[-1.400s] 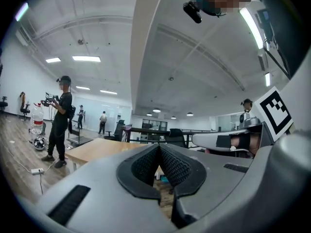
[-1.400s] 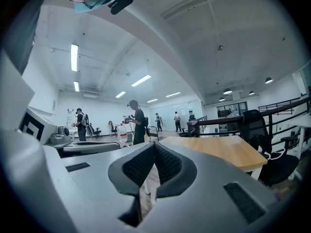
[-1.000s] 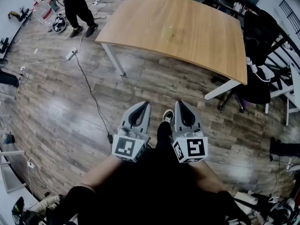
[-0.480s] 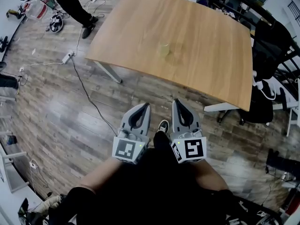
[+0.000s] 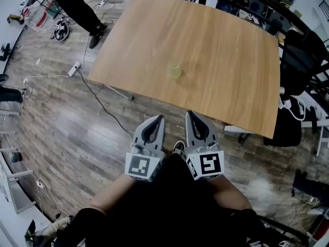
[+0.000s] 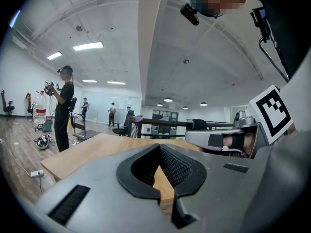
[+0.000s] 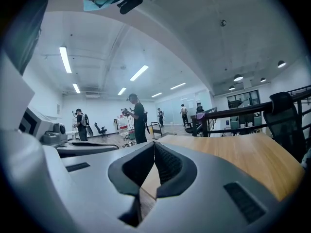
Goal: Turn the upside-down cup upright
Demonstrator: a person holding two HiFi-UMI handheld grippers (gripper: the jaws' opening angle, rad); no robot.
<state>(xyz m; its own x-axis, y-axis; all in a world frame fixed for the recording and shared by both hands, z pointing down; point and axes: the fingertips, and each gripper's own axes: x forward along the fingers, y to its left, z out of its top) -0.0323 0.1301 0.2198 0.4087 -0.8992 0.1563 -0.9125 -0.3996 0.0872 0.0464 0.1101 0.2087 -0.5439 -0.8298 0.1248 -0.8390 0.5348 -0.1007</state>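
A small translucent yellowish cup (image 5: 175, 70) stands on the wooden table (image 5: 216, 45), near the middle of its near half; its orientation is hard to make out at this distance. My left gripper (image 5: 160, 119) and right gripper (image 5: 190, 115) are side by side in front of my body, short of the table's near edge, both shut and empty. In the left gripper view the shut jaws of the left gripper (image 6: 159, 147) point at the table (image 6: 87, 152). The right gripper (image 7: 154, 145) also points across the table (image 7: 243, 154). The cup does not show in either gripper view.
A black office chair (image 5: 300, 60) stands at the table's right side. A power strip and cable (image 5: 76, 66) lie on the wood floor at left. A person (image 5: 77, 6) stands at the far left by a cart. Black railings and desks line the back.
I have walked toward the table: it and the cup have come nearer and lower in the head view. Both grippers stay shut, side by side. The person at left has shifted.
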